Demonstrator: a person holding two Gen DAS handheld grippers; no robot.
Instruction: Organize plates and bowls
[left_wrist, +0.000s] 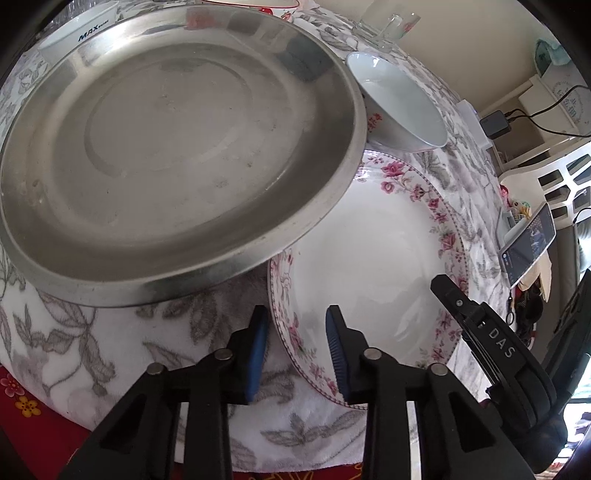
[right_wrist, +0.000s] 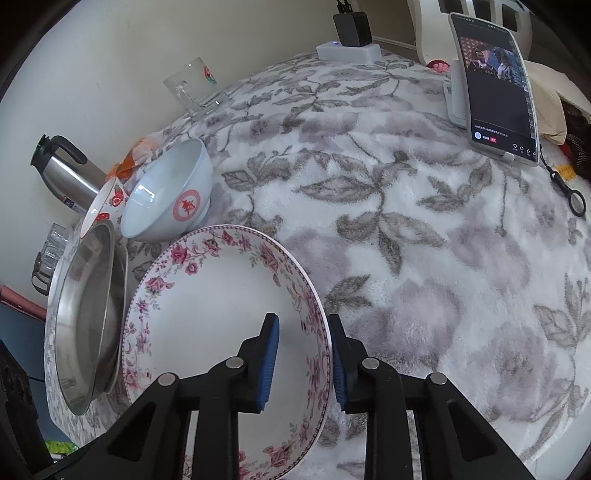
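A white plate with a pink flower rim (left_wrist: 369, 258) (right_wrist: 221, 295) lies on the leaf-patterned cloth. A wide steel plate (left_wrist: 166, 147) (right_wrist: 88, 325) overlaps its far-left edge. My left gripper (left_wrist: 297, 350) straddles the flowered plate's near-left rim, one blue pad outside and one inside, shut on it. My right gripper (right_wrist: 304, 362) clamps the opposite rim the same way; one of its black fingers (left_wrist: 454, 299) shows in the left wrist view. A white bowl with a red mark (left_wrist: 399, 103) (right_wrist: 166, 192) stands just beyond the plate.
A strawberry-patterned bowl (right_wrist: 107, 203), a steel flask (right_wrist: 70, 173) and a glass mug (right_wrist: 195, 88) stand along the wall. A phone (right_wrist: 495, 88) leans on a stand at the far right. A white bowl with lettering (left_wrist: 85, 29) sits behind the steel plate.
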